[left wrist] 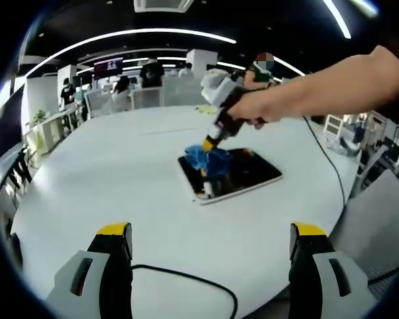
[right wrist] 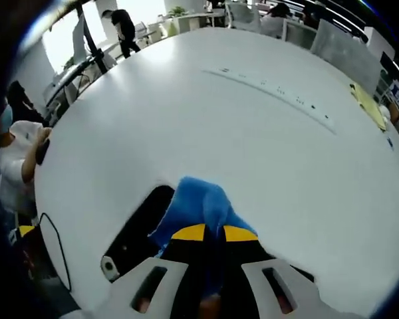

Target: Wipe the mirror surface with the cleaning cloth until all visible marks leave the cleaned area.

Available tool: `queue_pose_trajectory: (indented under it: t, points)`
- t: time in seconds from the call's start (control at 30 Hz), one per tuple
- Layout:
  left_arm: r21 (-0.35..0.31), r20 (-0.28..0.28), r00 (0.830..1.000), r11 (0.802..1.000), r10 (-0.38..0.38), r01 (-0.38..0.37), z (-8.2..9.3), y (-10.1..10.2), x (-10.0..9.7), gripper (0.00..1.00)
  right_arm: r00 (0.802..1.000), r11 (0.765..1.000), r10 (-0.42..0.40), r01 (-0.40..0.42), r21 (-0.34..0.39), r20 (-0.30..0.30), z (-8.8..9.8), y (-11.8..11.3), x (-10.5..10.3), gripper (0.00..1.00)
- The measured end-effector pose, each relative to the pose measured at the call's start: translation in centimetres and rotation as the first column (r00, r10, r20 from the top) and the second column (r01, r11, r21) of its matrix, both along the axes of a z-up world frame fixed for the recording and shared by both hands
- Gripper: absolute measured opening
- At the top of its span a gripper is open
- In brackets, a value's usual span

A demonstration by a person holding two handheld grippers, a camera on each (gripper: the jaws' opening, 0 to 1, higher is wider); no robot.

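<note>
Claw positions during wiping. Your right claw (right wrist: 214,234) is clamped on the blue cleaning cloth (right wrist: 198,207), its yellow-tipped jaws nearly together with the fabric pinched between them. The cloth presses down on the dark mirror (right wrist: 138,232), which lies flat on the white counter (right wrist: 253,133) inside a pale frame. From the left gripper view, the same right claw (left wrist: 207,145) tilts steeply downward, and your right hand (left wrist: 256,109) wraps its handle with the forearm reaching in from the upper right. There the cloth (left wrist: 208,161) sits on the mirror (left wrist: 243,171) toward its left end, leaving the glossy right part bare. Your left claw (left wrist: 213,232) hovers well apart from the mirror, its jaws spread wide with nothing between them. A black cable (left wrist: 186,279) curls across the counter (left wrist: 106,179) between those jaws. Seated people and desks line the room beyond the counter's far edge.
</note>
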State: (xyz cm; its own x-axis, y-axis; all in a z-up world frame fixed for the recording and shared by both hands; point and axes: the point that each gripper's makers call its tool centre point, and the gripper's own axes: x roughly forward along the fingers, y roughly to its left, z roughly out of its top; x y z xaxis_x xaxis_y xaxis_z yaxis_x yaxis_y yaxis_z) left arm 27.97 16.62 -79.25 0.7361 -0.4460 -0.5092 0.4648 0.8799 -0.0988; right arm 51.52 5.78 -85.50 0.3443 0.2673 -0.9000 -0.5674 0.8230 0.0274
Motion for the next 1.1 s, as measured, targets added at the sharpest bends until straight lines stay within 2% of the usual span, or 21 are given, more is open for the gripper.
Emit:
queue_pose_trajectory:
  t: [0.1,0.3,0.4,0.63,0.9,1.1]
  points:
    - [0.0,0.0,1.0,1.0,-0.002,0.002,0.0,0.0,0.0,0.99,1.0,1.0,0.021,-0.021,-0.002,0.001,0.3,1.2,-0.5,0.03]
    - [0.0,-0.001,1.0,1.0,0.004,-0.004,-0.1,0.0,0.0,0.99,0.999,0.999,0.048,-0.048,-0.015,-0.001,0.2,2.9,-0.1,0.03]
    - [0.003,-0.001,1.0,1.0,0.002,-0.002,-0.2,0.0,0.1,0.99,0.996,0.996,0.091,-0.091,-0.018,0.004,0.1,3.7,-0.3,0.04]
    - [0.002,-0.003,1.0,1.0,0.003,-0.003,-0.2,-0.1,0.1,0.99,0.993,0.992,0.121,-0.121,-0.034,-0.002,0.0,4.5,-0.1,0.04]
    - [0.002,-0.001,1.0,1.0,0.006,-0.006,-0.1,-0.1,0.1,0.99,0.993,0.992,0.12,-0.12,-0.032,-0.003,-0.3,4.8,0.3,0.04]
    - [0.001,0.0,1.0,1.0,0.009,-0.009,-0.1,0.0,0.1,0.99,0.993,0.992,0.121,-0.121,-0.032,-0.004,0.2,4.7,-0.4,0.03]
